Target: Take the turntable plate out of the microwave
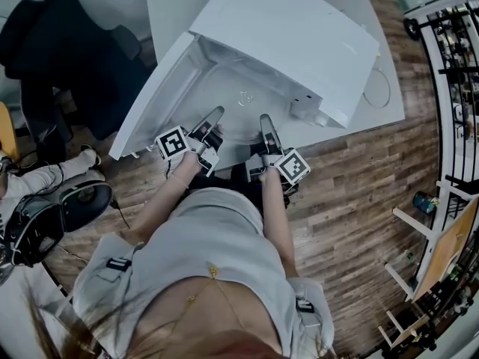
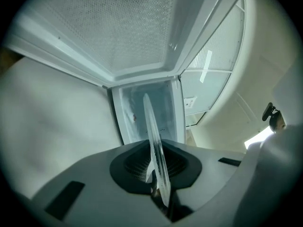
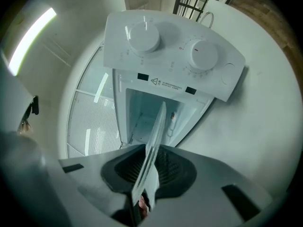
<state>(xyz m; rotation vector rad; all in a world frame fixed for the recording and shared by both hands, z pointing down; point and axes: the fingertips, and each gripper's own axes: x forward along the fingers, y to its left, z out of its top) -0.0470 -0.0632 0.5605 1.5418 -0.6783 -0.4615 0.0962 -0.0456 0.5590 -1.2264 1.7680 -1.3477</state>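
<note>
The clear glass turntable plate [image 1: 241,99] hangs in front of the white microwave [image 1: 299,36], whose door [image 1: 153,96] stands open to the left. My left gripper [image 1: 216,114] is shut on the plate's near-left rim. My right gripper [image 1: 266,122] is shut on its near-right rim. In the left gripper view the plate [image 2: 154,141] shows edge-on, clamped in the left gripper [image 2: 158,193], with the cavity behind. In the right gripper view the plate [image 3: 154,143] is likewise clamped in the right gripper [image 3: 143,197], below the two-knob control panel [image 3: 173,51].
The microwave stands on a white table [image 1: 385,107] with a thin cable loop [image 1: 378,88] at its right. A black chair [image 1: 67,51] is at the upper left, dark gear [image 1: 52,215] lies on the wooden floor at left, and shelving [image 1: 456,58] lines the right side.
</note>
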